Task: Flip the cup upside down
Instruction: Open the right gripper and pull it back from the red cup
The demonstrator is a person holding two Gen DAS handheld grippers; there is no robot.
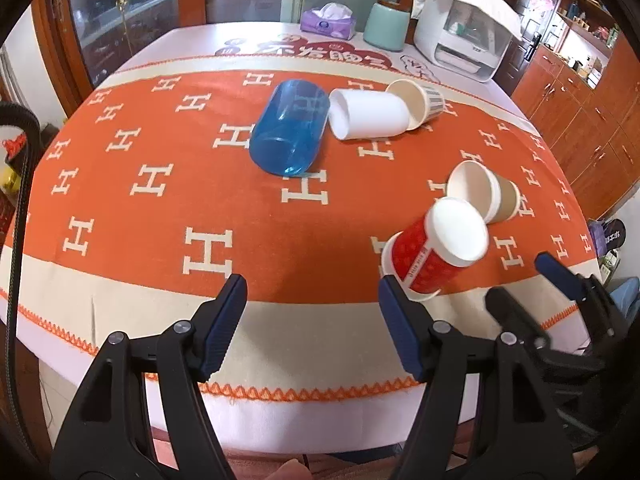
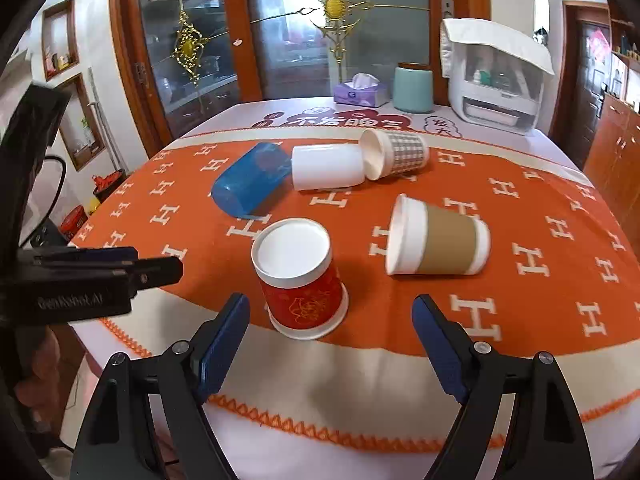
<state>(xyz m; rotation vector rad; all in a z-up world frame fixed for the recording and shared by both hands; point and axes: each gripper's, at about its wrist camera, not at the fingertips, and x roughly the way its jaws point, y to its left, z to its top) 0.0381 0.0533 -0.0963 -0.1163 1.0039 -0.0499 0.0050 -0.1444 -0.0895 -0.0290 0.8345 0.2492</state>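
A red paper cup [image 2: 302, 280] stands upside down near the table's front edge, white base up; it also shows in the left wrist view [image 1: 432, 252]. My right gripper [image 2: 330, 320] is open and empty, just in front of the red cup, jaws wider than the cup. My left gripper [image 1: 312, 300] is open and empty over the front edge, its right finger beside the red cup's rim. A brown-sleeved cup [image 2: 436, 238] lies on its side right of the red cup. A blue cup [image 2: 250, 182], a white cup [image 2: 326, 166] and a checked cup [image 2: 396, 152] lie on their sides farther back.
The table carries an orange cloth with white H marks [image 2: 560, 280]. At the back stand a tissue box [image 2: 360, 90], a teal canister [image 2: 412, 86] and a white appliance [image 2: 496, 76]. Wooden cabinets [image 1: 580, 112] stand to the right. The left gripper shows at the right wrist view's left edge [image 2: 92, 280].
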